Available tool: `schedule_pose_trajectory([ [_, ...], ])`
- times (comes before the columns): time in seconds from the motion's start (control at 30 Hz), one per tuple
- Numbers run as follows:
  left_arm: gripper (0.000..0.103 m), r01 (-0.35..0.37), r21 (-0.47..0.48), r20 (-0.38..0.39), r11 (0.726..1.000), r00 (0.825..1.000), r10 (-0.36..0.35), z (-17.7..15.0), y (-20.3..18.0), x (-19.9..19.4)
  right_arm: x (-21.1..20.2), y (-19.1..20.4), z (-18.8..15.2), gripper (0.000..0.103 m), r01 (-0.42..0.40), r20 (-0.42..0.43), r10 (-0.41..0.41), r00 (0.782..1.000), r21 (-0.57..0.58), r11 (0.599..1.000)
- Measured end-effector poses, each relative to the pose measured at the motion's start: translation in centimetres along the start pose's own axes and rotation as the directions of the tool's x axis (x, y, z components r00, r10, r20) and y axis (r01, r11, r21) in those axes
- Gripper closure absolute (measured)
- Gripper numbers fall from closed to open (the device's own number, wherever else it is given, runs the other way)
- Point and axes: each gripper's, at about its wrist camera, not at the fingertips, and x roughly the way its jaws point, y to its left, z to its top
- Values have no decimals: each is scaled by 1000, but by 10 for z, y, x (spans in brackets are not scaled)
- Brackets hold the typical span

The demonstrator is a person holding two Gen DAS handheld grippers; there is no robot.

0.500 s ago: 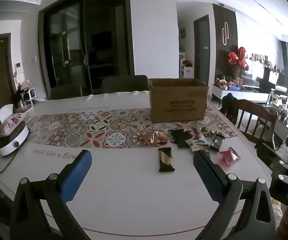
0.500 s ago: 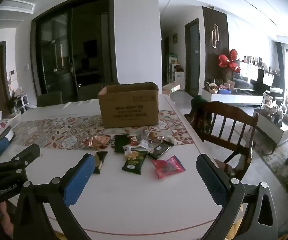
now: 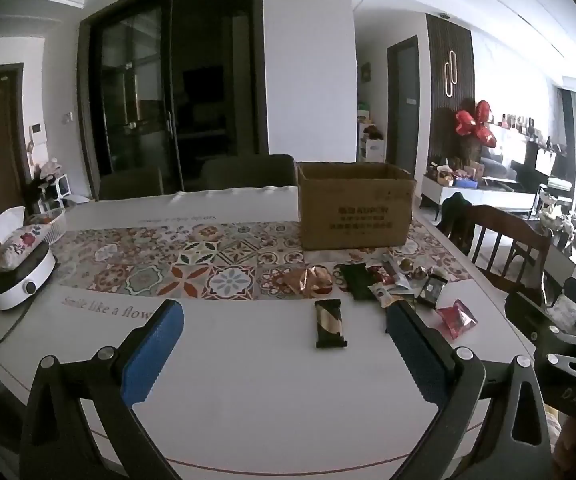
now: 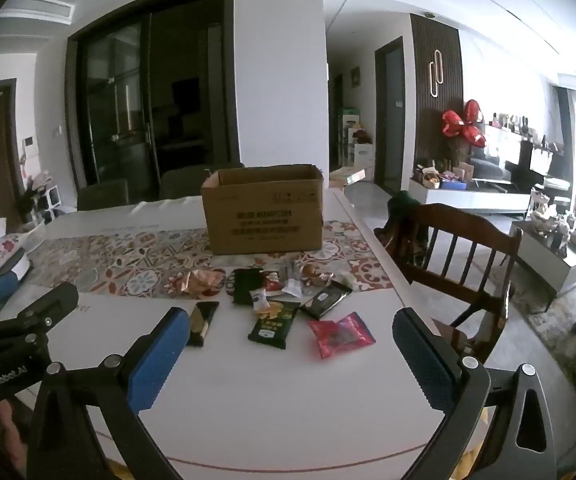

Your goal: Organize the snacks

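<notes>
both claws tilt down over the near edge of the white tabletop (image 3: pixel 247 380). the left claw (image 3: pixel 283 344) is spread wide, blue ribbed pads bare; the right claw (image 4: pixel 290 350) is spread just as wide, nothing between its fingers. crinkly foil snacks (image 4: pixel 288 300) lie scattered midway across the tabletop, toward its right edge, along the near border of a tile-patterned runner (image 3: pixel 191 264). an open cardboard box (image 4: pixel 263 216) stands on the runner just behind them. a flat dark bar (image 3: pixel 330 322) lies apart, nearer the left claw.
</notes>
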Motion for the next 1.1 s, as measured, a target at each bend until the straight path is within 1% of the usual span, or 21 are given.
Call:
schedule_pose_trajectory([
  [0.53,0,-8,-2,26,1000,1000,8,5,1,-5,4,2,1,1,2,13,-2,1000,2,1000],
  [0.57,0,-9,-2,29,1000,1000,9,4,0,-7,-1,5,6,1,1,11,-1,1000,3,1000],
  [0.6,0,-10,-2,31,1000,999,10,4,0,-7,-5,3,3,1,-1,10,1,1000,-1,1000],
  [0.73,0,-11,-3,37,1000,999,11,4,0,-8,-4,2,2,1,-2,12,2,1000,-2,1000],
  [0.9,0,-11,-2,35,1000,999,11,4,1,-8,4,4,5,1,-1,16,1,1000,-2,1000],
  [0.93,0,-11,-3,35,1000,999,11,4,1,-8,-4,0,0,1,-2,15,2,1000,-2,1000],
  [1.1,0,-10,-2,36,1000,999,10,4,1,-8,-2,2,1,1,-2,17,2,1000,-2,1000],
])
